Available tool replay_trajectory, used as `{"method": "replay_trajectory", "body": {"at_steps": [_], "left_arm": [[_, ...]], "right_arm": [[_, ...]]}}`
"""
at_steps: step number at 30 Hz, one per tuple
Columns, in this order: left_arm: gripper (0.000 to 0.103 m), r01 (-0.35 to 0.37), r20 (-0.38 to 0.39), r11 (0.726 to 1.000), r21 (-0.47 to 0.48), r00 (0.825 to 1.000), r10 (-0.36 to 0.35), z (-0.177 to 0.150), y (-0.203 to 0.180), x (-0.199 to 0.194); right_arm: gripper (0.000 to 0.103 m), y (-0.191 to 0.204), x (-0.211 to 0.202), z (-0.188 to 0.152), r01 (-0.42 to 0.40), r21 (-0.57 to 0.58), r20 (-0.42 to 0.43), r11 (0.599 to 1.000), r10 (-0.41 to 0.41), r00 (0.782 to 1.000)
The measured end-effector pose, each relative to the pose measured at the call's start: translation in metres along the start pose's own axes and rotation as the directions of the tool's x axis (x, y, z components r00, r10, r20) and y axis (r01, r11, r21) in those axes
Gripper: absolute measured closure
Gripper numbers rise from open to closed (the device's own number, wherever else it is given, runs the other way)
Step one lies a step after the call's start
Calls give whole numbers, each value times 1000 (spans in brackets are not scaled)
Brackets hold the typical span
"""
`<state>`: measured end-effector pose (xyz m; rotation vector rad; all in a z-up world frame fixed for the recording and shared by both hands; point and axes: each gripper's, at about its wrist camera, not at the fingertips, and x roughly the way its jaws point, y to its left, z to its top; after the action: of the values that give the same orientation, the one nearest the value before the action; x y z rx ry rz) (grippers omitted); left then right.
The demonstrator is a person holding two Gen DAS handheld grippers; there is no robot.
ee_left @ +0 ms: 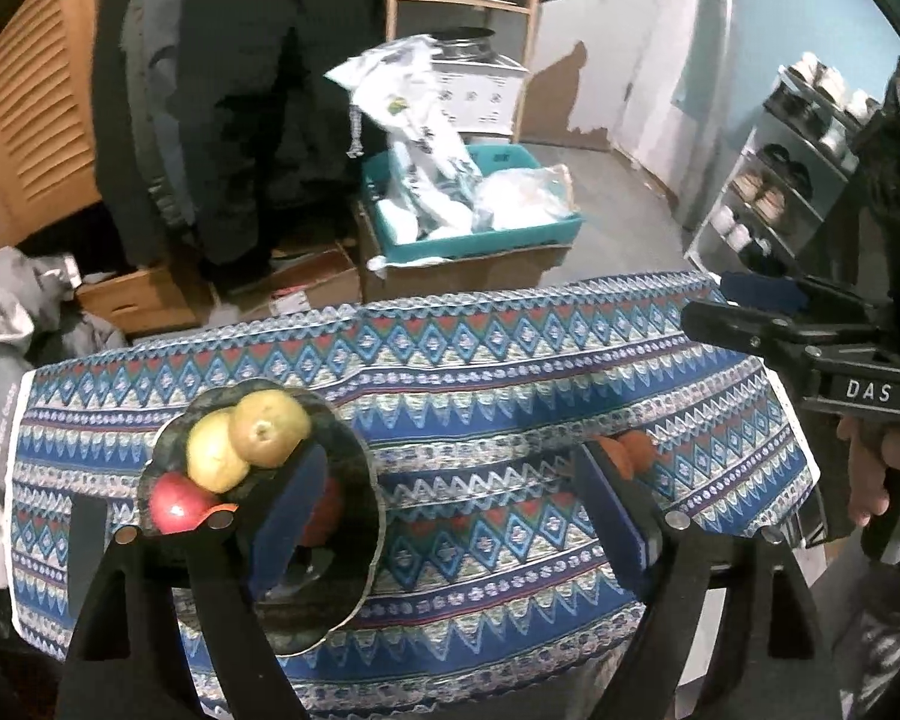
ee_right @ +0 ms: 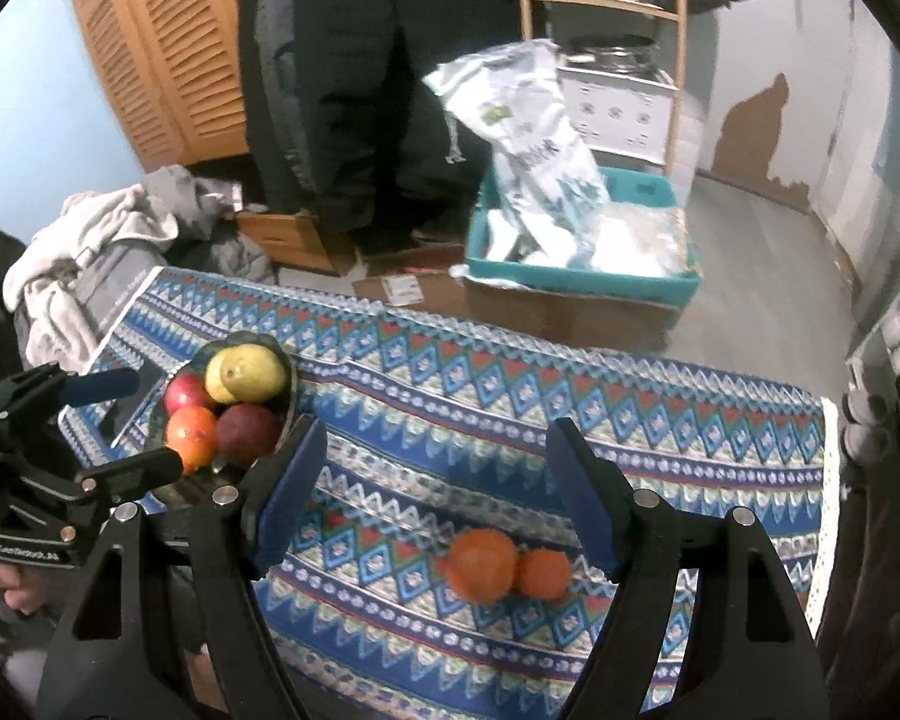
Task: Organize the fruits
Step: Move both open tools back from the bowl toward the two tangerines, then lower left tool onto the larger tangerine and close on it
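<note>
Orange fruits (ee_right: 507, 564) on cloth (ee_right: 510, 420) between right gripper (ee_right: 438, 501) jaws — spread, untouching; left gripper (ee_left: 456, 516) jaws empty, apart

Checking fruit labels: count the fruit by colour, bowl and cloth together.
Yellow: 2, in the bowl
Red: 1
Dark red: 1
Orange: 3, one in the bowl, two on the cloth
Total: 7
</note>
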<state>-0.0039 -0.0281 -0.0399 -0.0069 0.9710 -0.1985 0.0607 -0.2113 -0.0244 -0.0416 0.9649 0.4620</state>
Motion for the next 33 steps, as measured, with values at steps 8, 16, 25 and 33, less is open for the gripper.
{"method": "replay_trajectory", "body": {"at_steps": [8, 16, 25, 33], "left_arm": [[17, 30, -37, 998, 64, 999, -27, 2, -37, 25], [17, 76, -92, 991, 106, 994, -66, 1, -69, 56], [17, 124, -164, 983, 133, 981, -102, -3, -101, 98], [17, 139, -229, 971, 192, 969, -94, -16, -121, 134]], "right_arm": [[27, -34, -4, -19, 33, 49, -11, 998, -33, 999], [27, -73, 0, -43, 72, 121, -52, 990, -66, 996], [27, -105, 18, -71, 135, 157, -130, 978, -115, 985], [27, -129, 40, -94, 144, 220, -208, 965, -97, 973]]}}
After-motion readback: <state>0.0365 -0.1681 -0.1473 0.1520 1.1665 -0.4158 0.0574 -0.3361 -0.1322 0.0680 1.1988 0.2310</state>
